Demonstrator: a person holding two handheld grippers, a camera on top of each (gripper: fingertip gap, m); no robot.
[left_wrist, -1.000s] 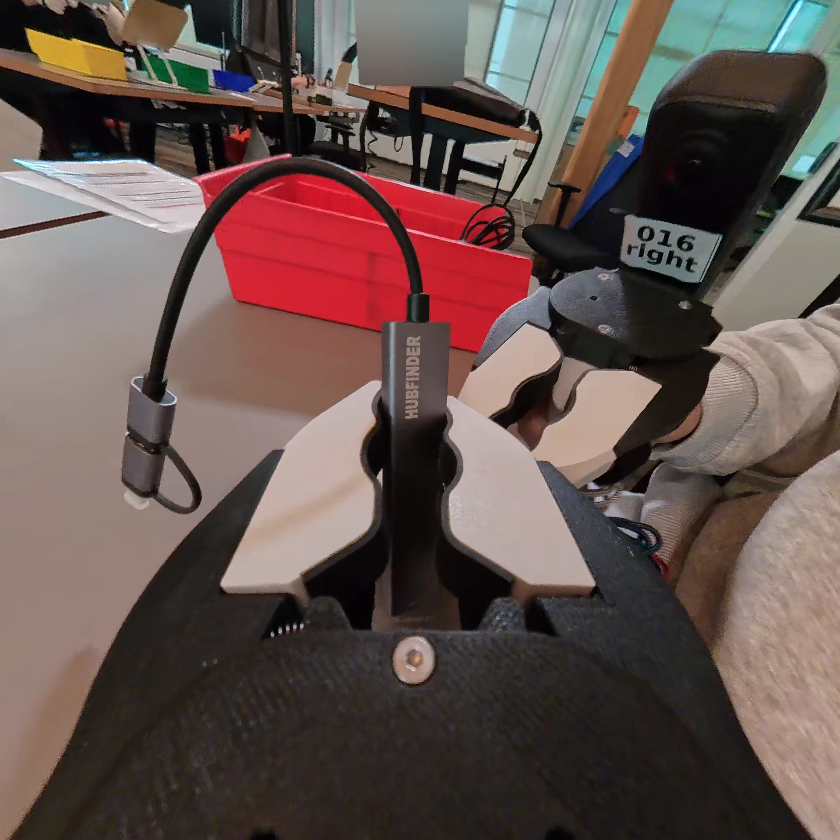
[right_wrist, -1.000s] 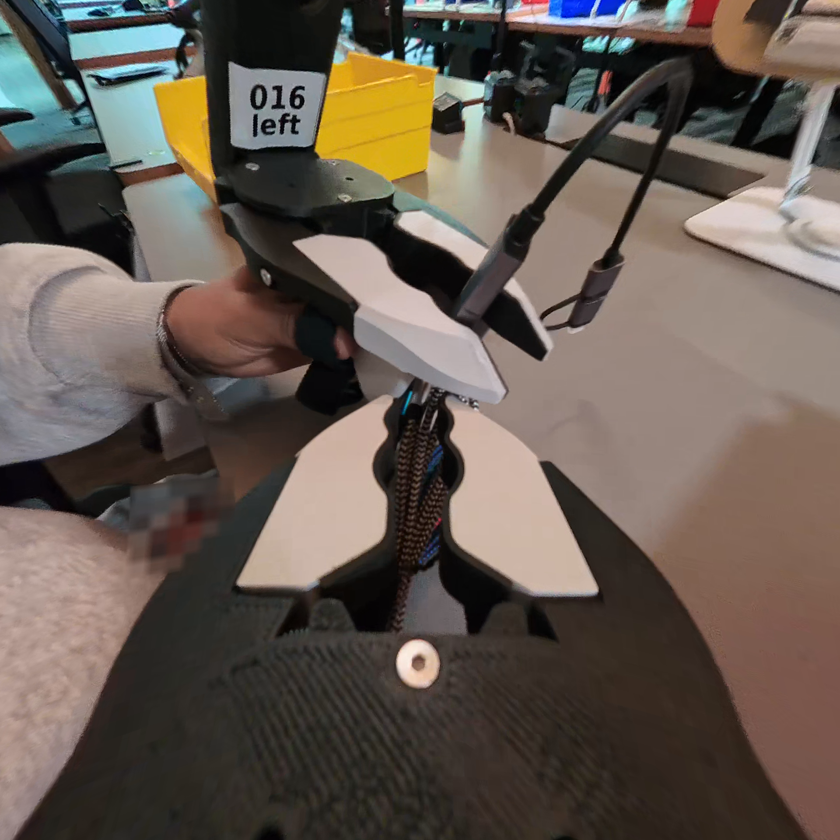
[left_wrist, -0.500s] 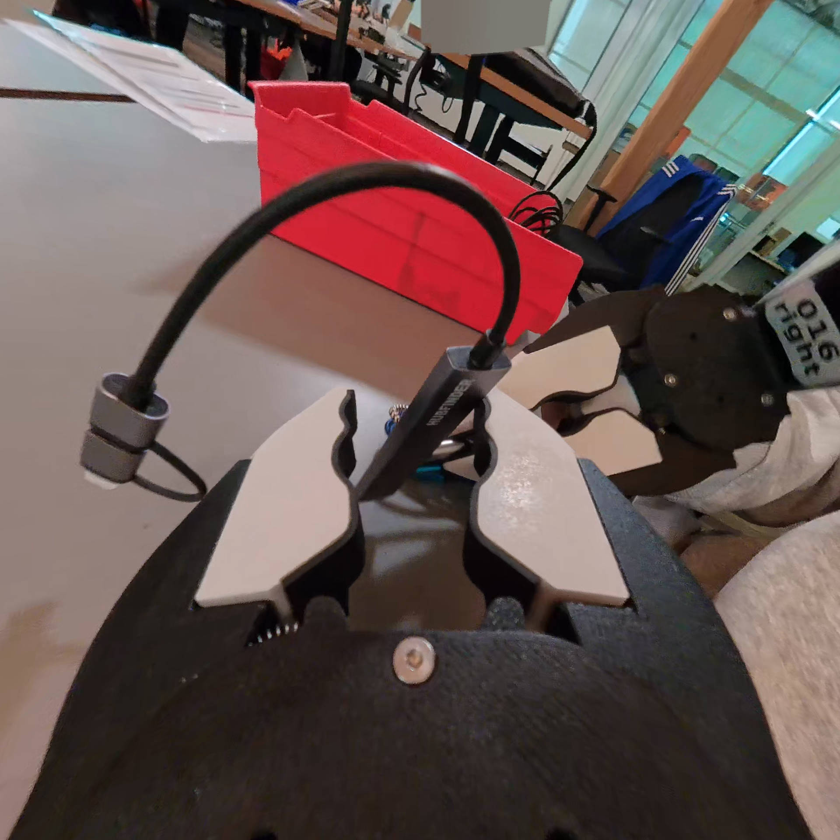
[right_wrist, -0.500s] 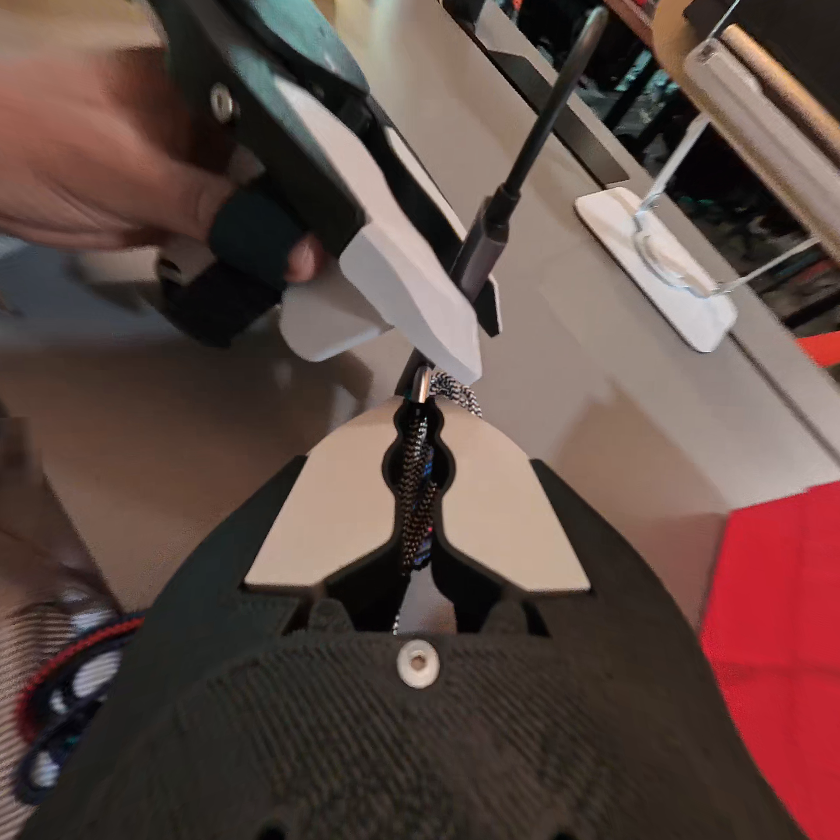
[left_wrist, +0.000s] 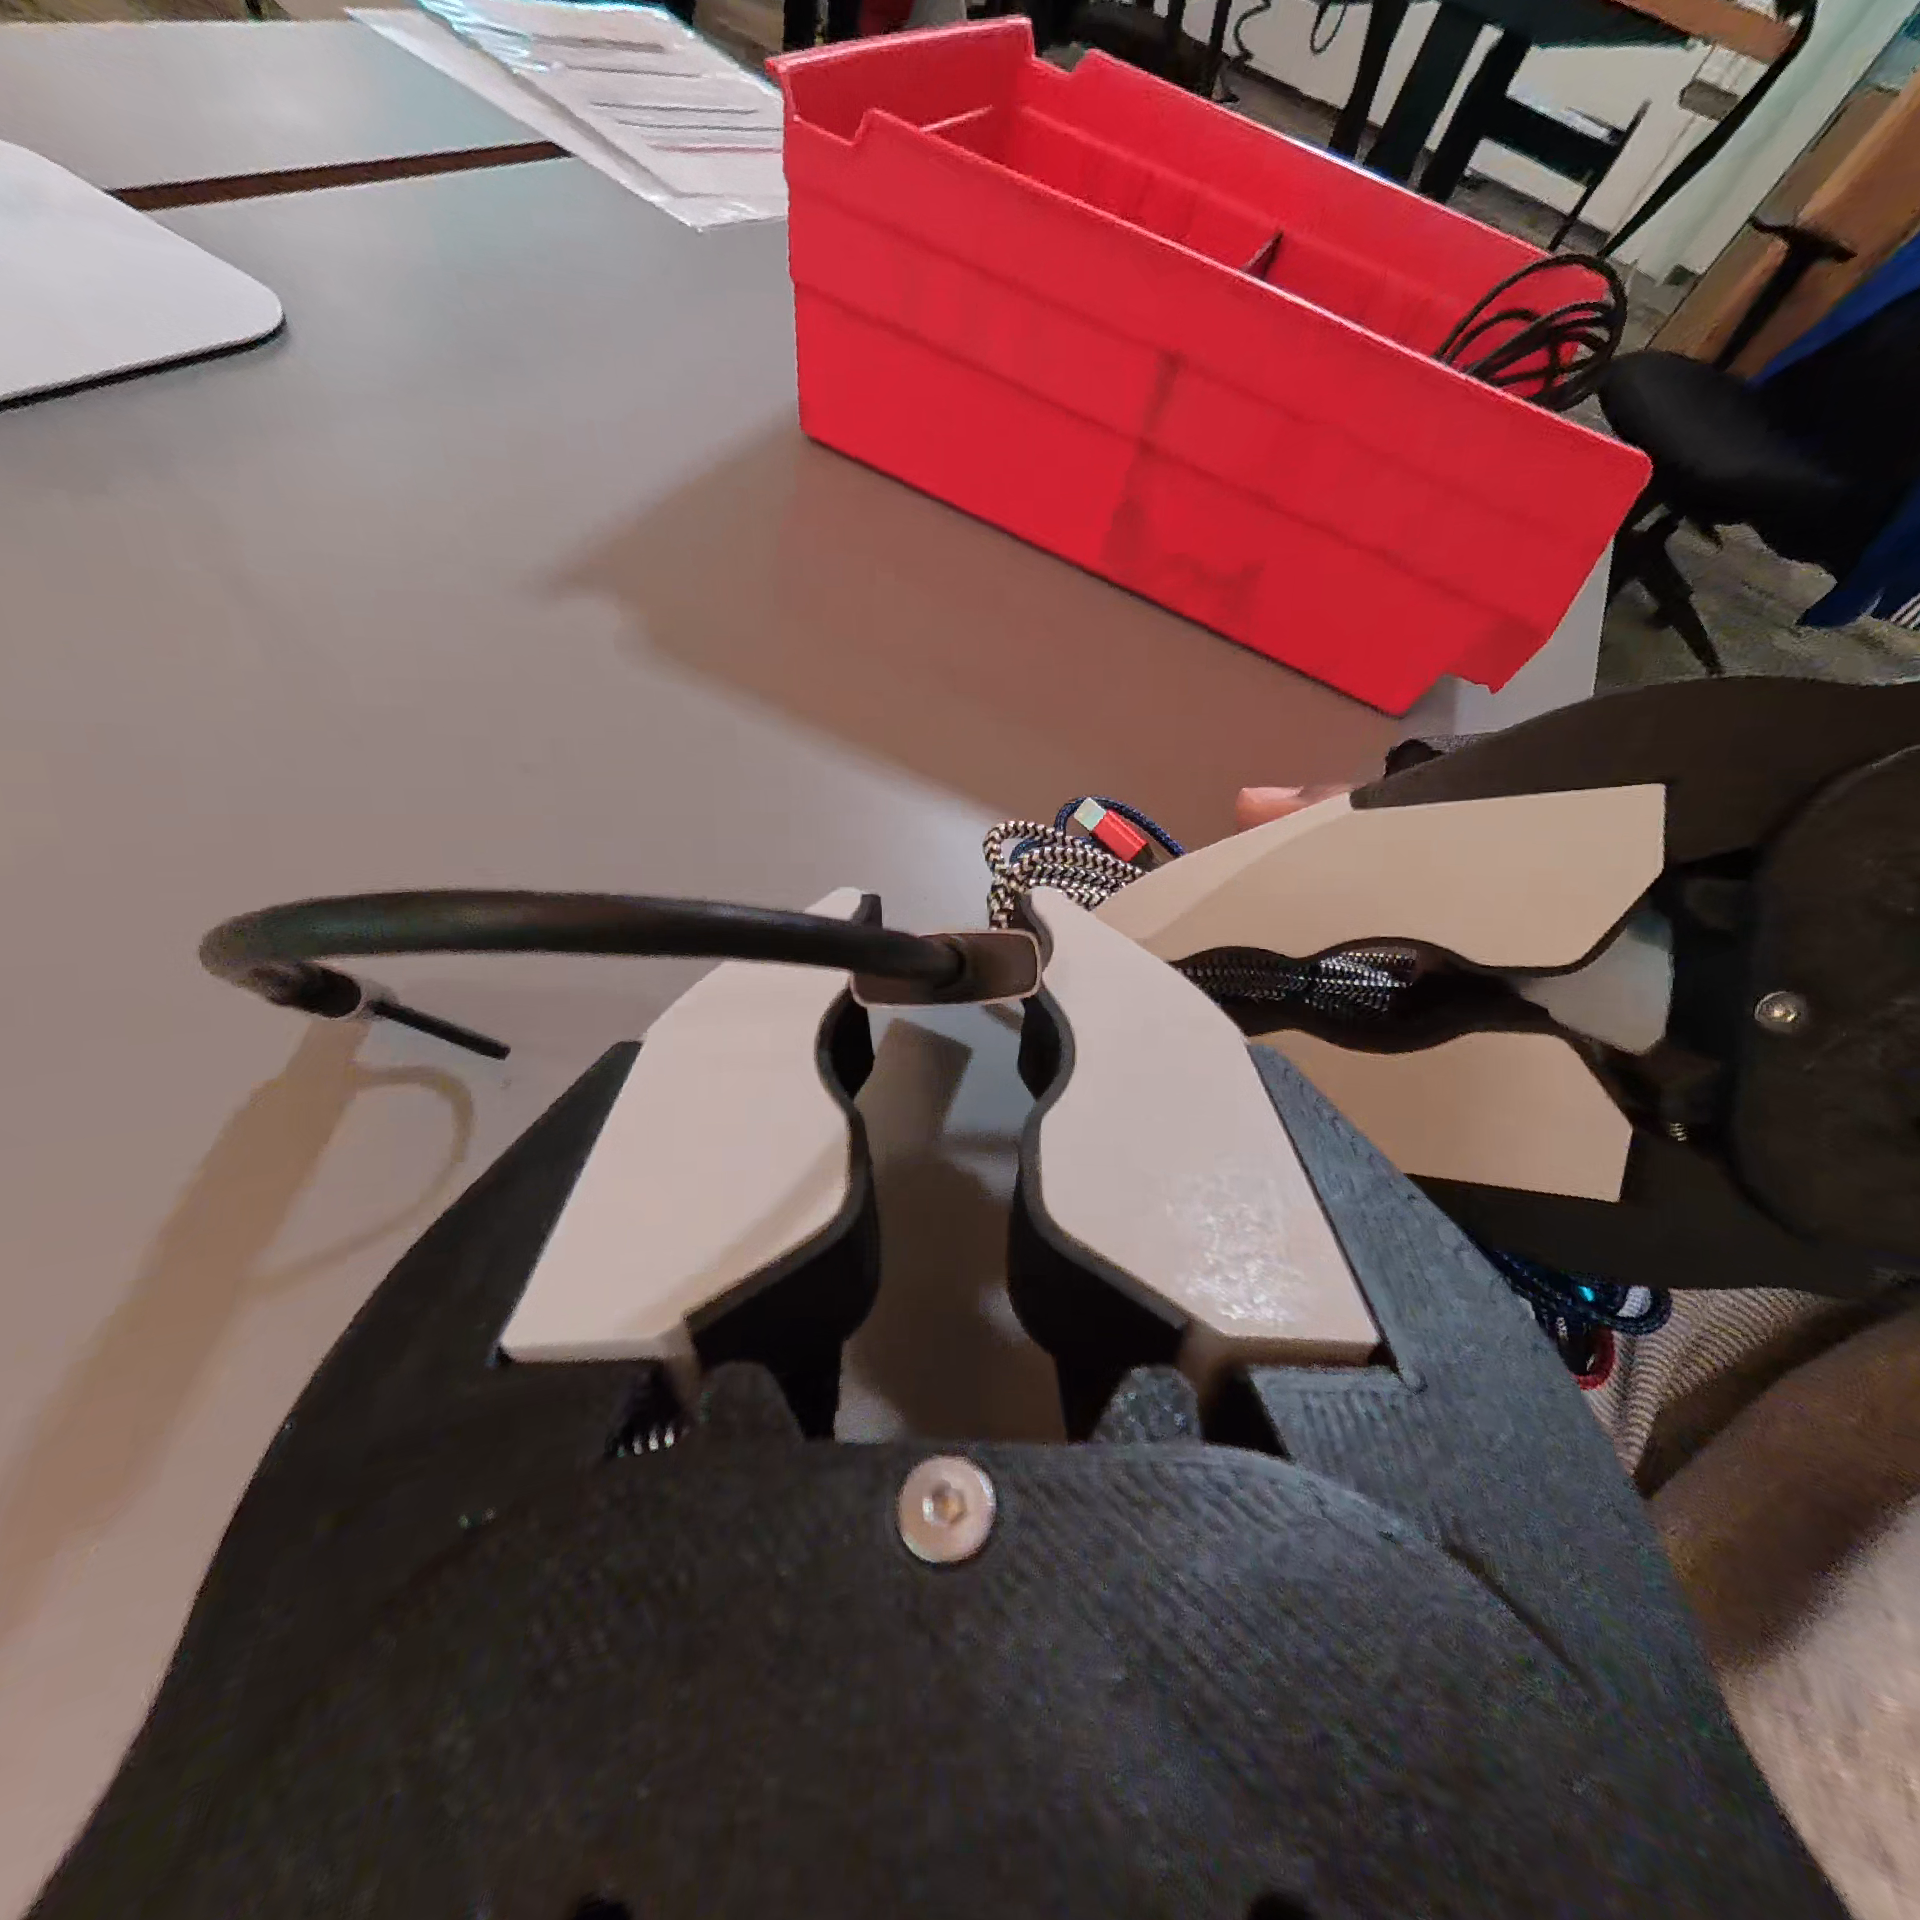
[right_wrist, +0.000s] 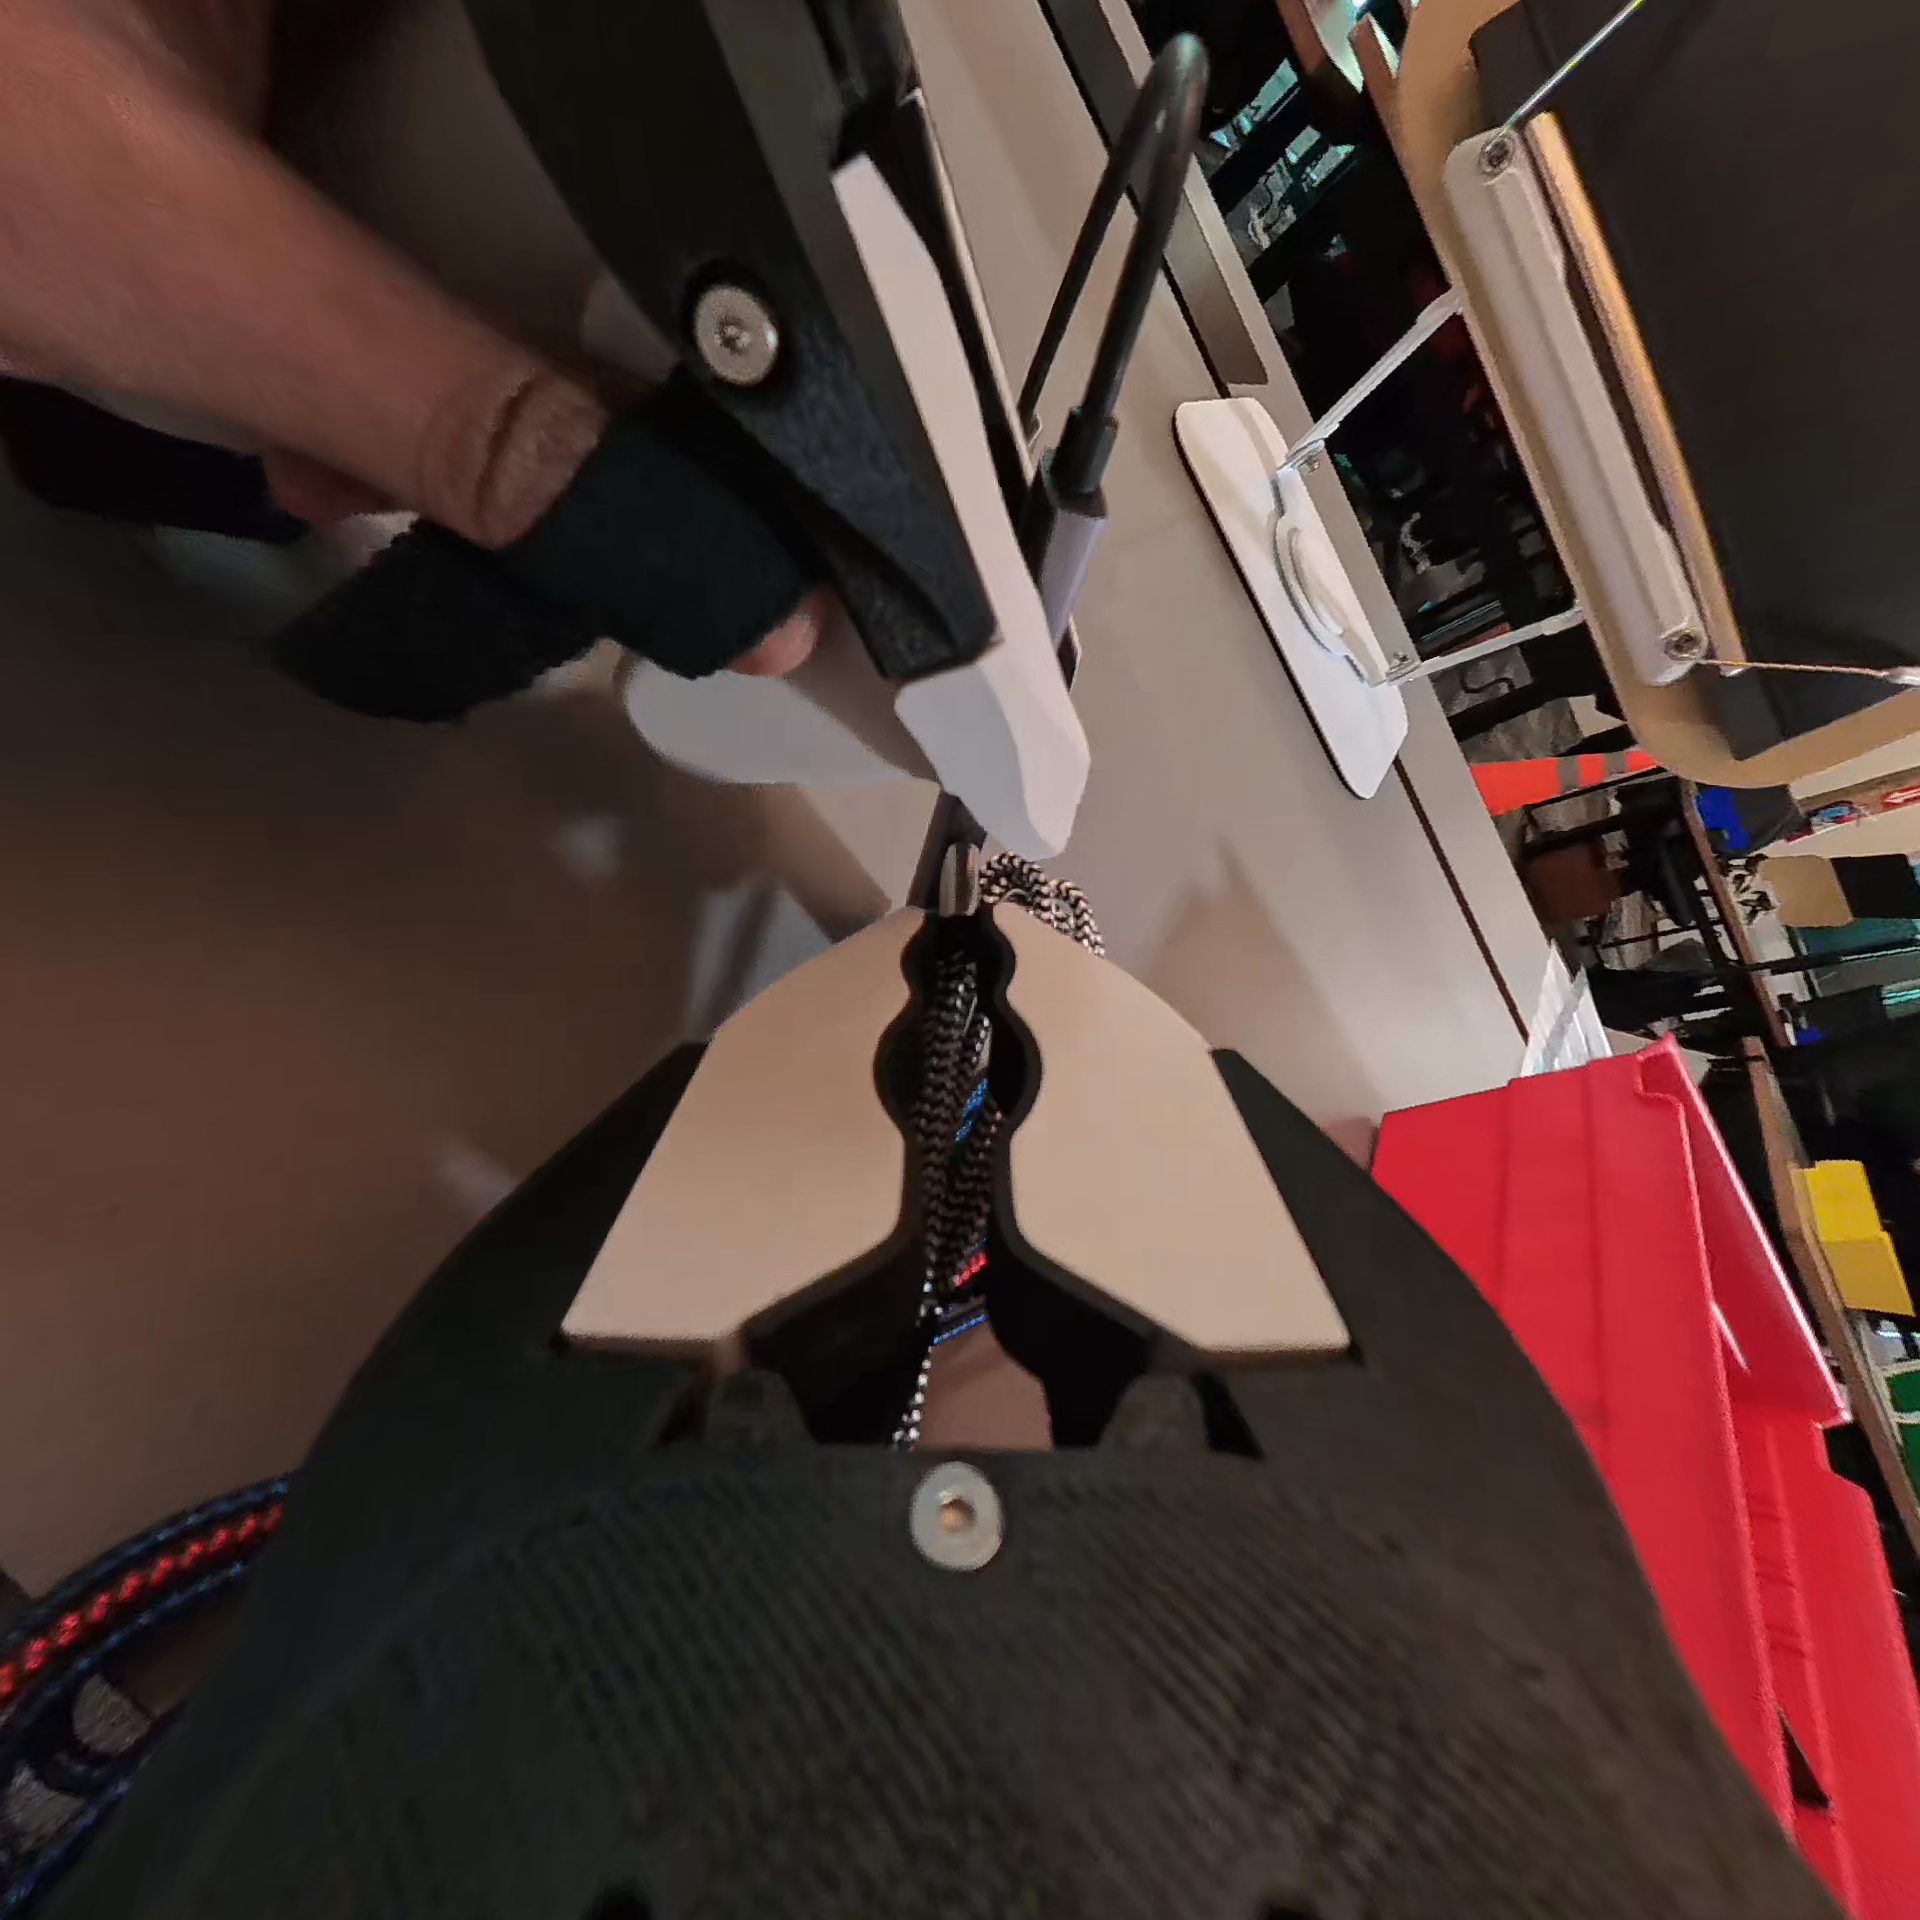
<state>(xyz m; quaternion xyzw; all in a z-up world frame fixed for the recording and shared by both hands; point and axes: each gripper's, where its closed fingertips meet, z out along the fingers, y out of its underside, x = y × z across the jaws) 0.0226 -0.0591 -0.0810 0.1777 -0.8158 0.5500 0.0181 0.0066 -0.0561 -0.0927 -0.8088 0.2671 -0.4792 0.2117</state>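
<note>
My left gripper (left_wrist: 945, 935) is tilted down over the grey table (left_wrist: 468, 520). Its fingertips are closed on the end of a grey hub (left_wrist: 940, 971). The hub's black cable (left_wrist: 540, 914) arcs left to a grey plug (left_wrist: 332, 997) touching the table. My right gripper (right_wrist: 956, 914) is shut on a bundle of black-and-white and blue braided cable (right_wrist: 951, 1091). It lies on its side, with its tips against the left gripper's right finger (left_wrist: 1143, 1122). A red plug (left_wrist: 1117, 831) pokes out of the bundle. In the right wrist view, the left gripper (right_wrist: 873, 748) and hub (right_wrist: 1070, 540) are just ahead.
A red bin (left_wrist: 1143, 416) stands on the table ahead, with a coil of black cord (left_wrist: 1527, 332) at its far right end. A white stand base (left_wrist: 104, 281) lies at the left, and papers (left_wrist: 644, 104) lie at the back. An office chair (left_wrist: 1714, 436) is beyond the table's edge.
The left gripper opened, letting the hub swing from lengthways in the jaws to end-on at the tips, then closed partly on it and dipped to the table. The right gripper rolled sideways and came closer.
</note>
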